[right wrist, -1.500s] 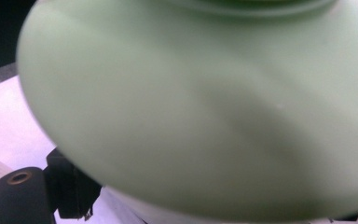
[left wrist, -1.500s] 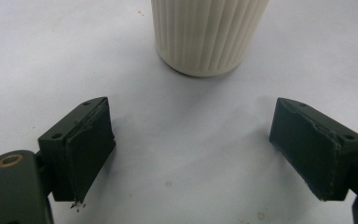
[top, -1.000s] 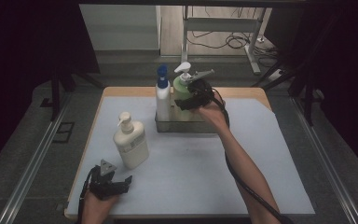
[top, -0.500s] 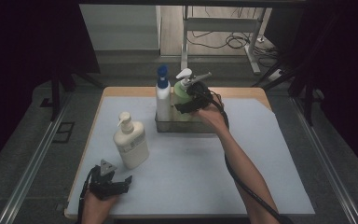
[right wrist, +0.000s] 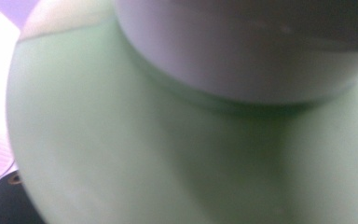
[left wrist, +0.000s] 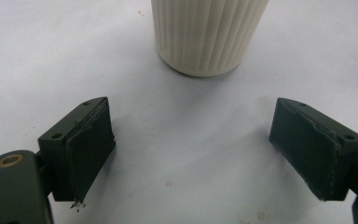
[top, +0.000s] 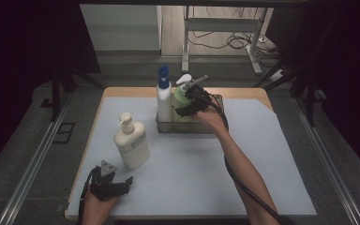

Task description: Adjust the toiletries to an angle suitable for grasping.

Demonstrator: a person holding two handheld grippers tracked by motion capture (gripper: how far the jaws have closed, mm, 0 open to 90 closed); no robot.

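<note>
A green pump bottle (top: 180, 100) with a white head stands in a wire basket (top: 205, 130) at the table's far middle, beside a tall white bottle with a blue cap (top: 163, 97). My right gripper (top: 187, 107) is shut on the green bottle's upper body. In the right gripper view, the green bottle (right wrist: 144, 140) and its white collar (right wrist: 242, 46) sit right against the lens. A cream pump bottle (top: 131, 143) stands at the near left. Just in front of it my left gripper (top: 123, 183) rests low and open; in its own view the left gripper (left wrist: 205, 154) faces the ribbed cream bottle (left wrist: 209, 32).
A pale mat (top: 192, 173) covers the wooden table (top: 243, 92). The right forearm and its cable (top: 243, 178) cross the mat's near right. Dark floor, metal rails and a table frame lie around and behind.
The green bottle has come down a little into the basket with my right gripper on it. The left gripper and the cream bottle have stayed put.
</note>
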